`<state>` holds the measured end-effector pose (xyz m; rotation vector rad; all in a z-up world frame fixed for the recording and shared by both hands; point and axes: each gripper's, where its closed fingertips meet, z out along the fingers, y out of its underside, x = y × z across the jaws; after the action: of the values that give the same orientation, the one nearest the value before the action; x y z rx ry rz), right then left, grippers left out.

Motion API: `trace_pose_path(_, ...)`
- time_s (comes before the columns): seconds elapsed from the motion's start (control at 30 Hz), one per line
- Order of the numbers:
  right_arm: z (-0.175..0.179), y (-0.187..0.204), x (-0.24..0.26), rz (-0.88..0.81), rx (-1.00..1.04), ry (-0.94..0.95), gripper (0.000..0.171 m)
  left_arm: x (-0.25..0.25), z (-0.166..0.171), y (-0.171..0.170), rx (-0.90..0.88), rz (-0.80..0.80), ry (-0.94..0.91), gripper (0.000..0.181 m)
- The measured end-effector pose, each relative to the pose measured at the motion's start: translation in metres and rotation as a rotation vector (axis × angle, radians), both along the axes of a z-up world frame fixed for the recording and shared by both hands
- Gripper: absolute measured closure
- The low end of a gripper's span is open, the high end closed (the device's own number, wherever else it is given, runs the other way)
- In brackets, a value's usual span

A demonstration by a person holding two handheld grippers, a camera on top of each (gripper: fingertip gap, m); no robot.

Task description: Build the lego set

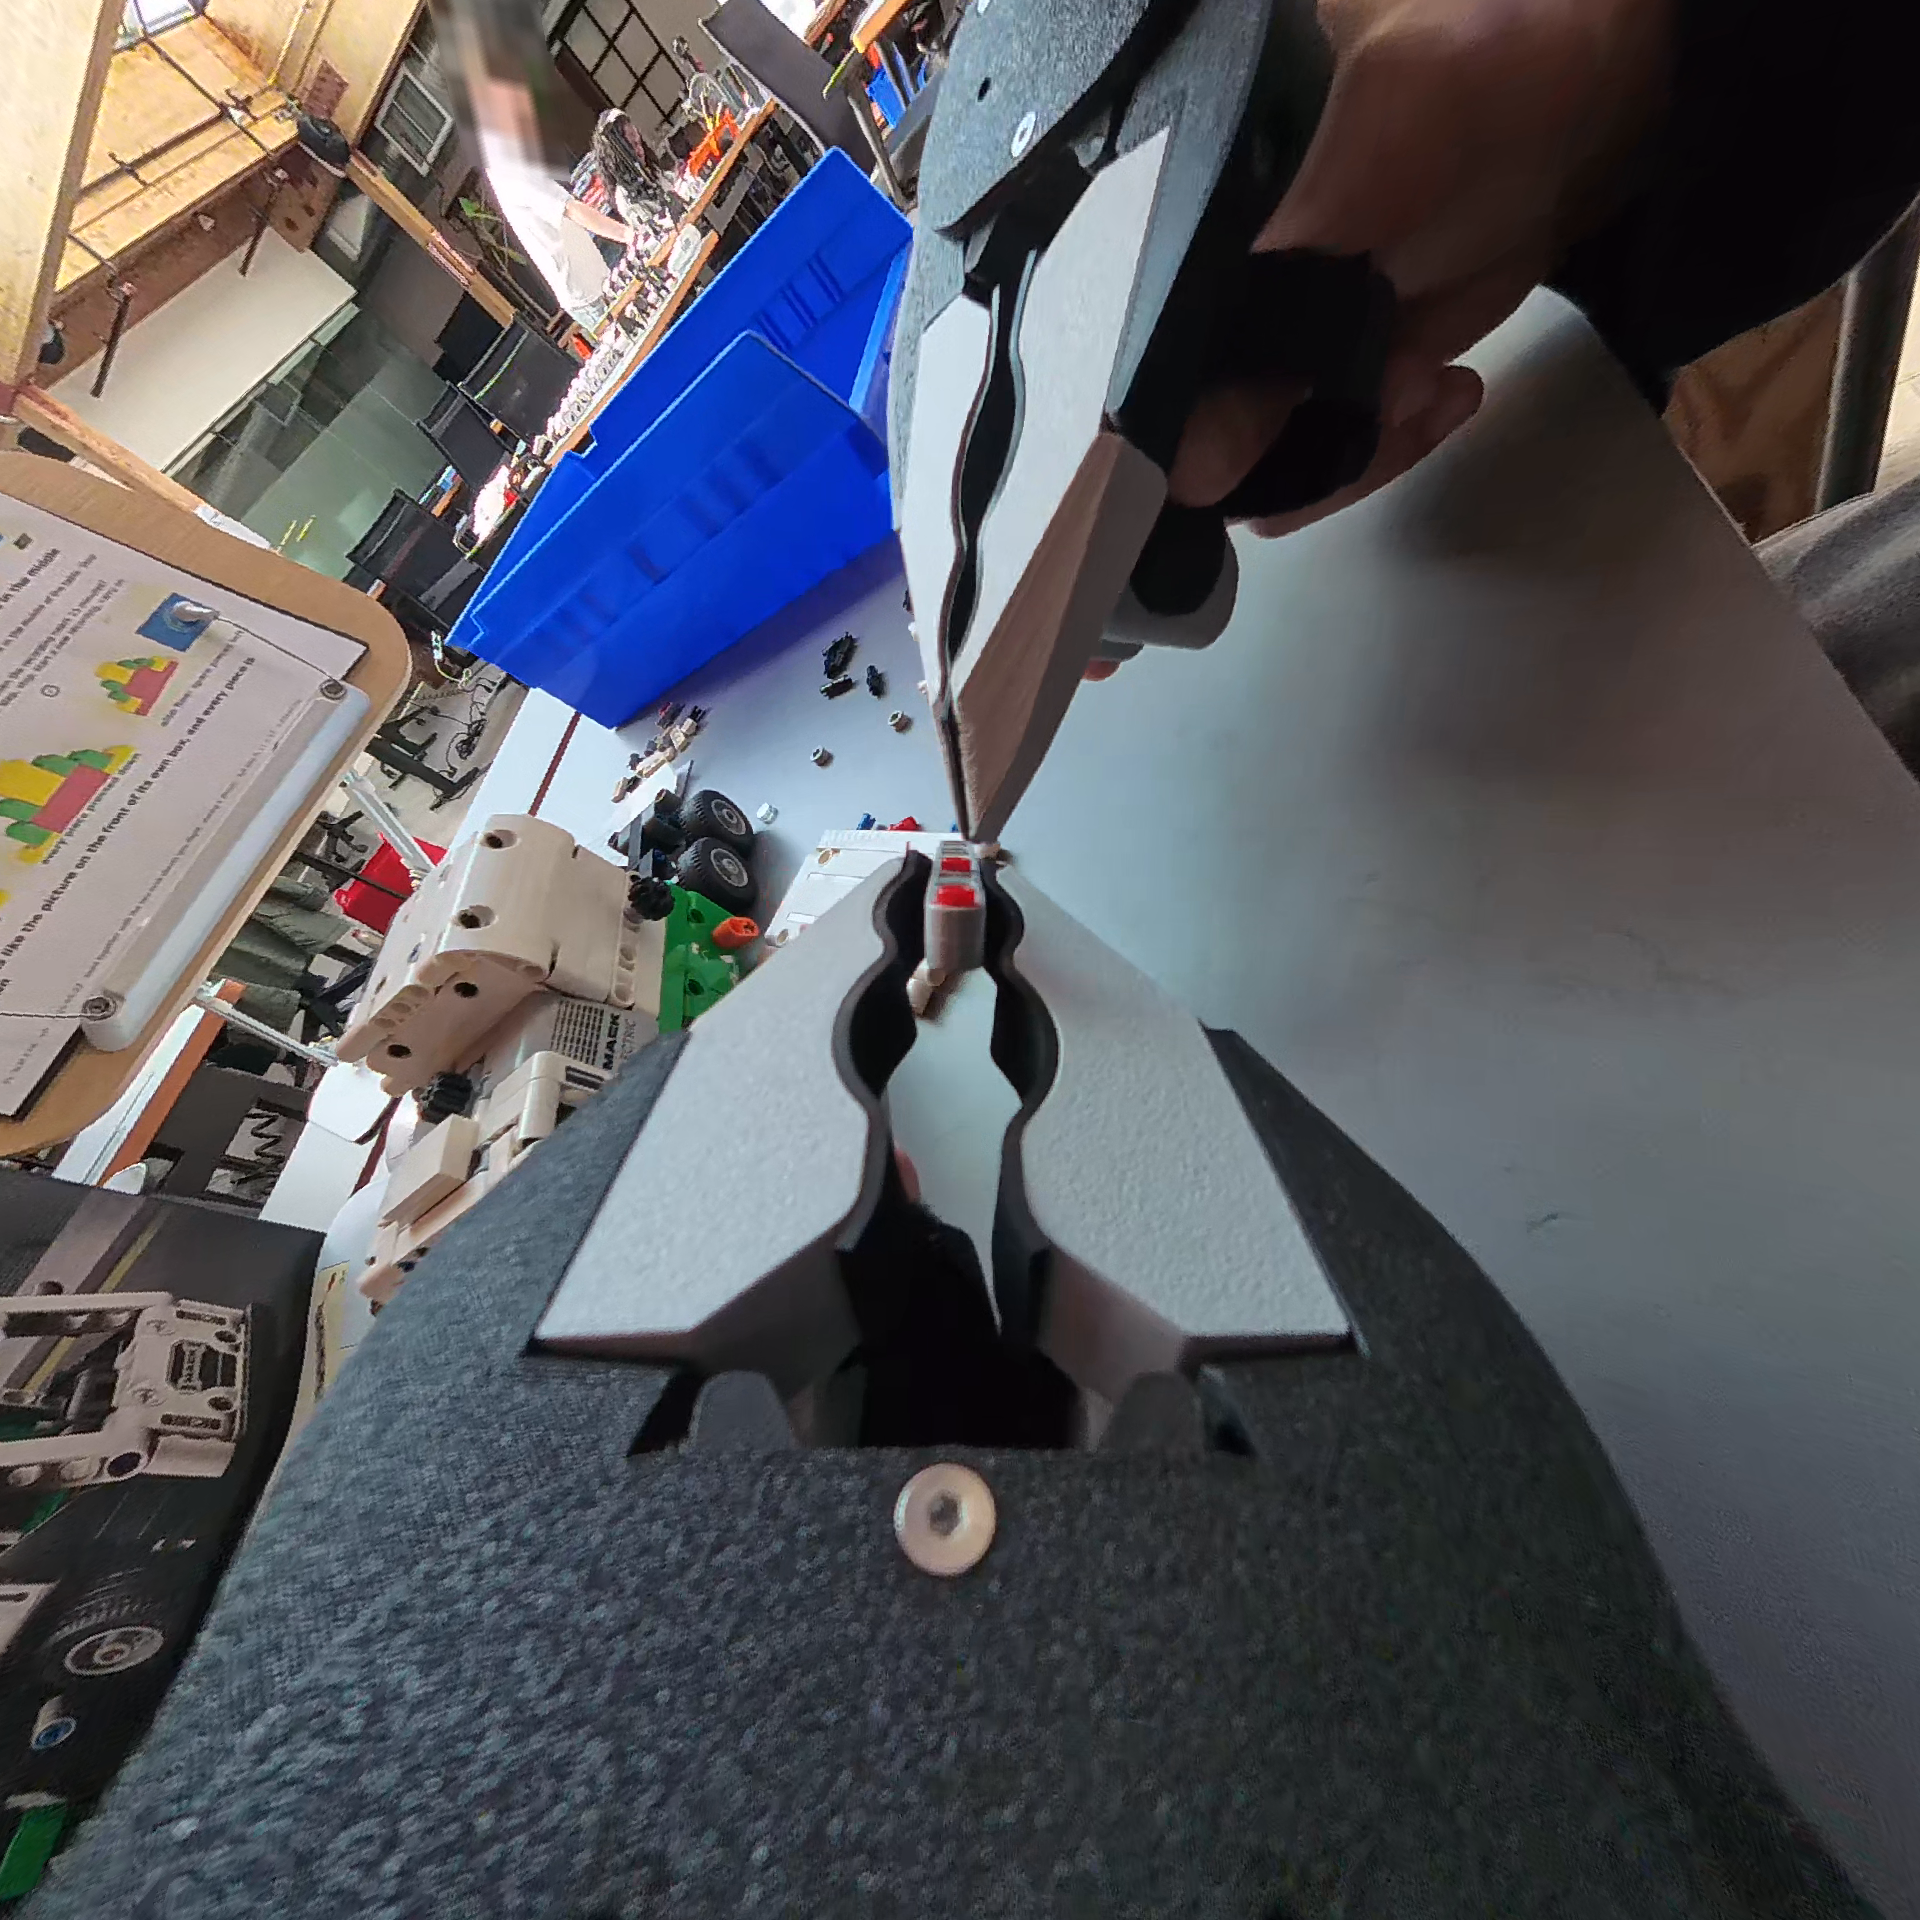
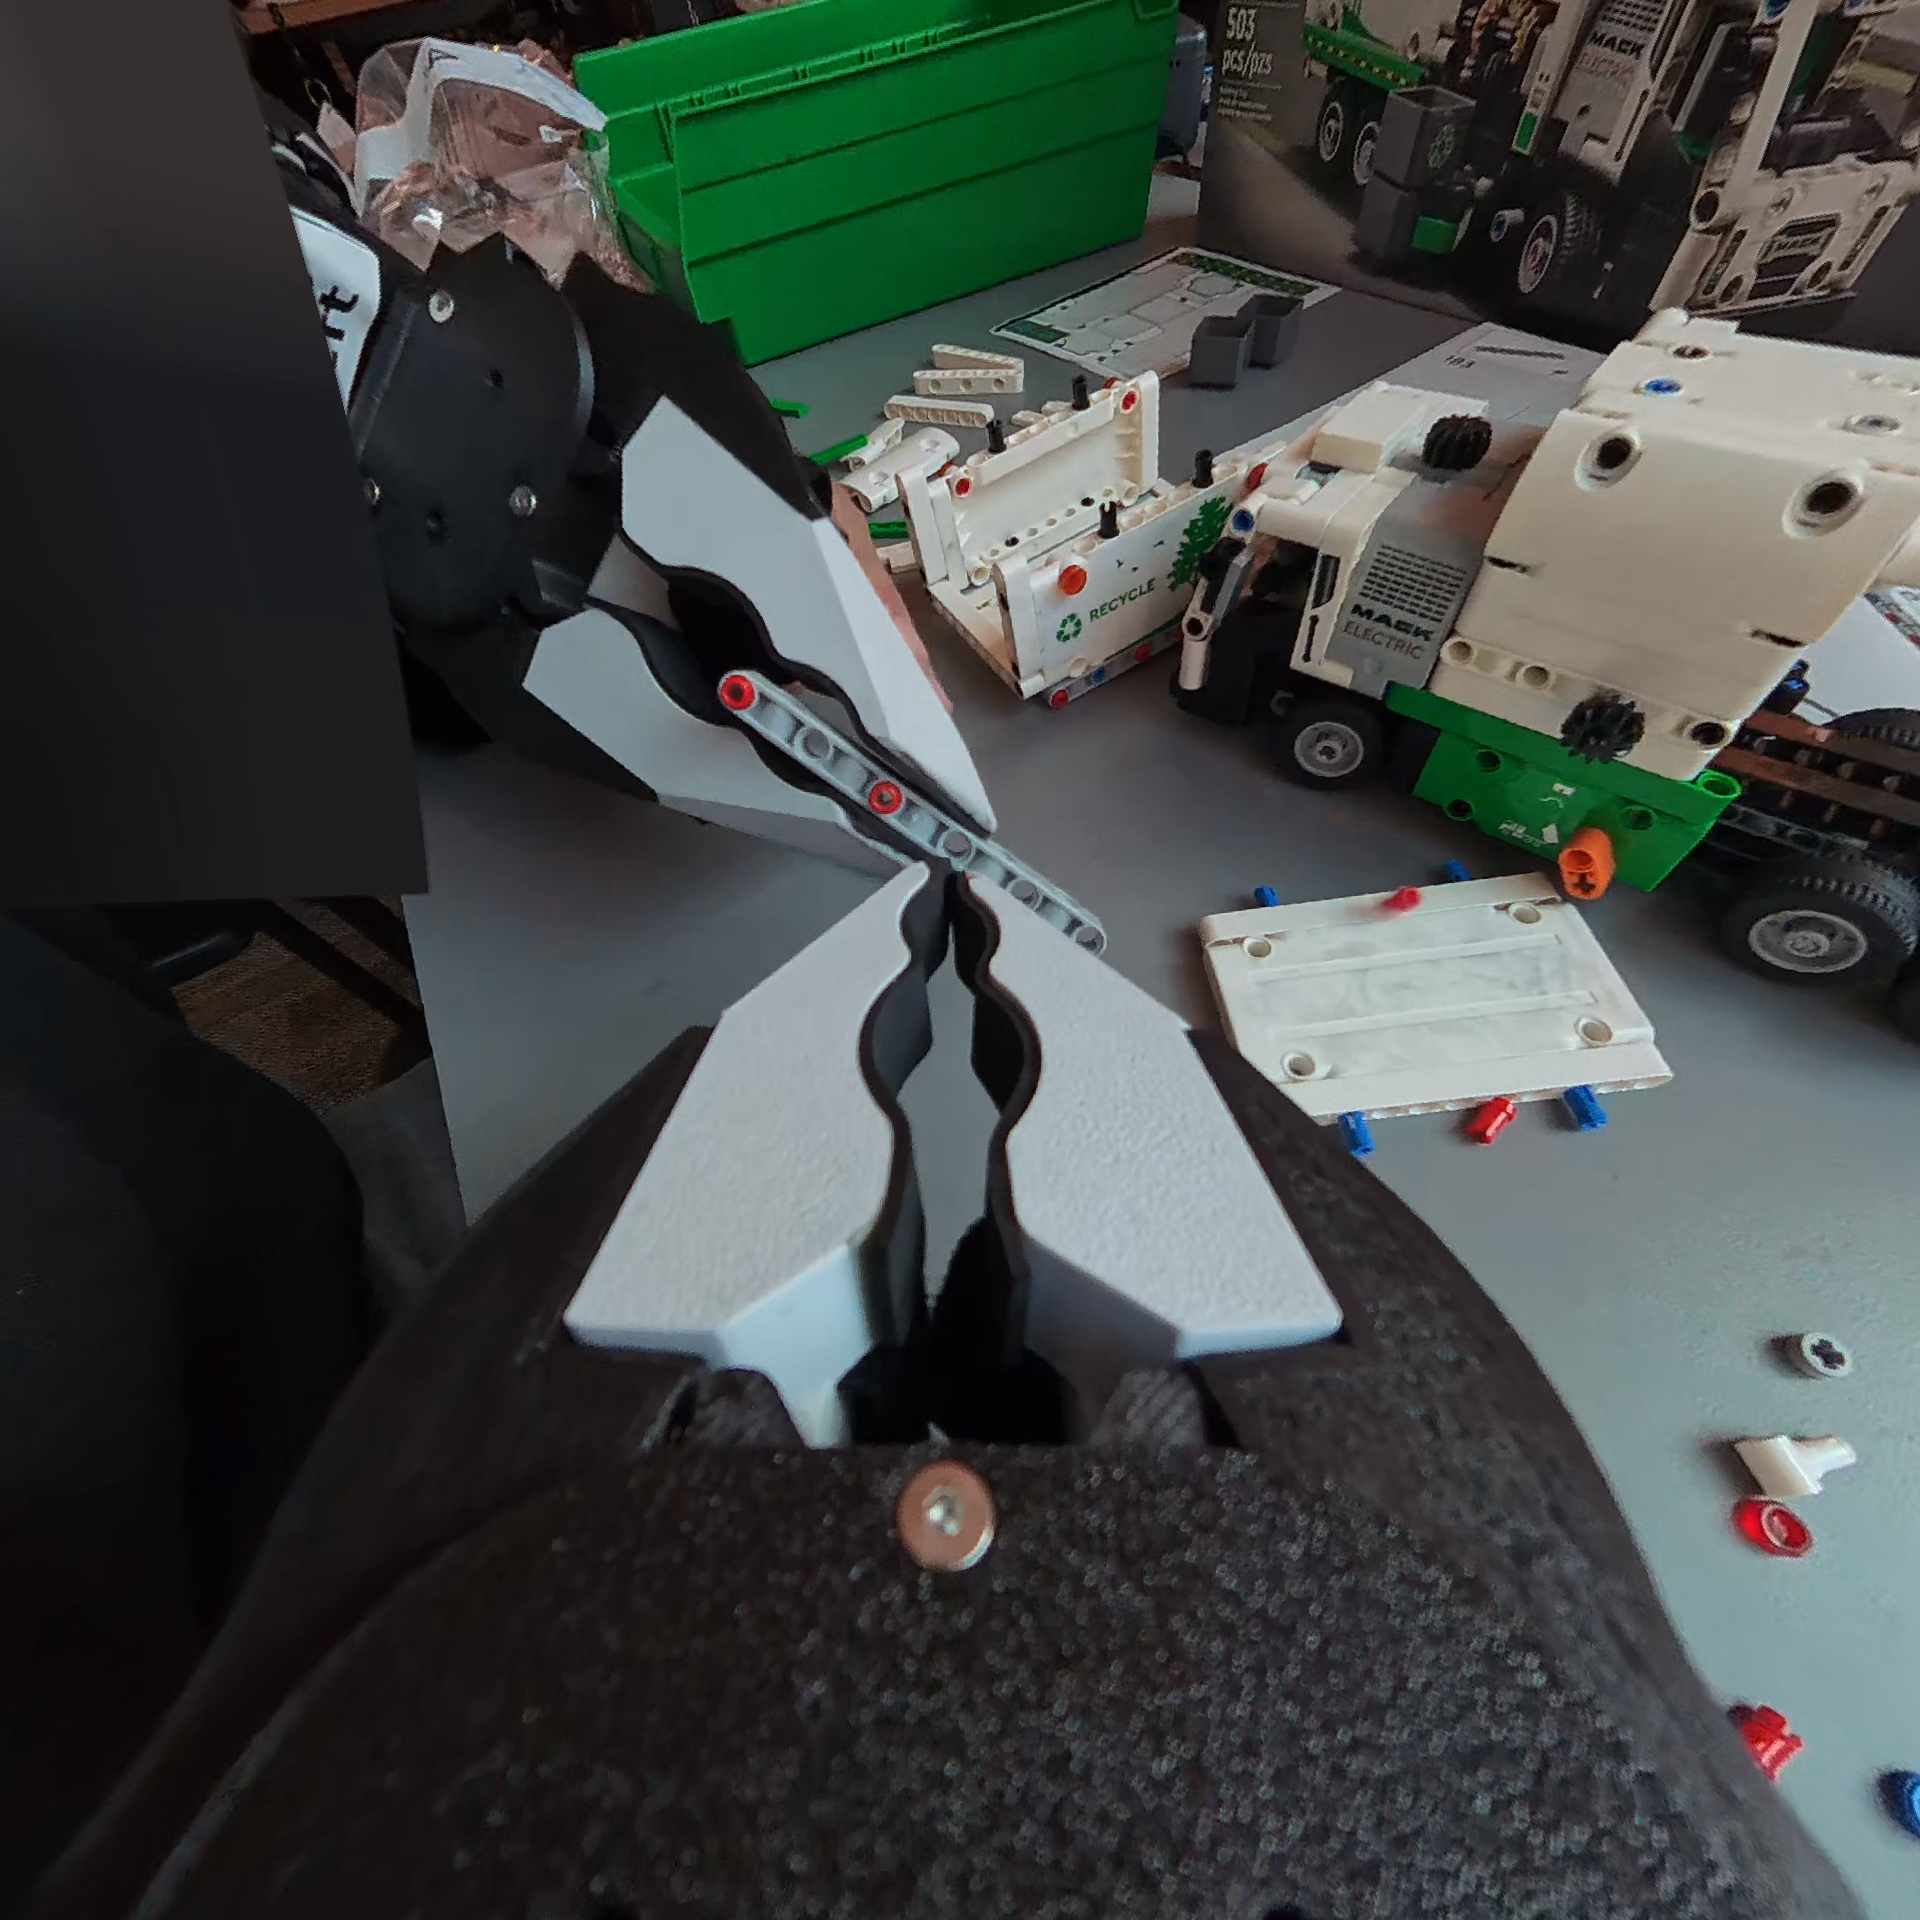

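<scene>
1. Clamping the grey beam (image 2: 914, 821), the left gripper (image 2: 883, 800) is seen upper-left of the right gripper (image 2: 951, 883).
2. The beam's long axis is laid diagonally, directly ahead of the right tips.
3. The right gripper is seen closed on a small pin, hardly visible, touching the beam.

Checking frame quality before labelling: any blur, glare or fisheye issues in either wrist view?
Left wrist view: heavily tilted with fisheye bend, blue bins and background soft, left gripper and its grey beam sharp, table bright, no hard glare. Right wrist view: dark left side, truck and white panel clear, edges stretched, right gripper sharp.
</scene>
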<state>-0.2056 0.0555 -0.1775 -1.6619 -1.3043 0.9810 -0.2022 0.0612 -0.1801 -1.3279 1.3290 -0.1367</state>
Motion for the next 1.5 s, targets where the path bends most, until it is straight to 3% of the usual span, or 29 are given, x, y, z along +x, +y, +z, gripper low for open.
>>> trace_pose_path(0.27, -0.002, 0.016, 0.014, -0.046, -0.043, -0.015, 0.171, -0.002, -0.008, 0.000, -0.042, 0.017, 0.021, 0.175)
trace_pose_path(0.53, -0.027, 0.081, 0.107, -0.343, -0.004, -0.228, 0.160, -0.002, -0.014, 0.002, -0.052, 0.036, 0.037, 0.175)
trace_pose_path(0.83, -0.032, 0.086, 0.120, -0.341, 0.060, -0.310, 0.156, 0.002, -0.016, -0.002, -0.034, 0.033, 0.065, 0.175)
trace_pose_path(1.0, -0.032, 0.122, 0.166, -0.486, 0.141, -0.437, 0.157, 0.003, -0.015, -0.004, -0.032, 0.022, 0.065, 0.175)
trace_pose_path(1.1, -0.036, 0.131, 0.171, -0.433, 0.161, -0.470, 0.158, 0.004, -0.019, -0.005, -0.037, 0.017, 0.074, 0.175)
trace_pose_path(1.4, -0.053, 0.134, 0.166, -0.067, 0.189, -0.551, 0.157, 0.005, -0.020, -0.007, -0.038, 0.008, 0.079, 0.175)
trace_pose_path(1.5, -0.055, 0.138, 0.164, -0.027, 0.214, -0.569, 0.157, 0.005, -0.021, -0.006, -0.044, 0.006, 0.082, 0.175)
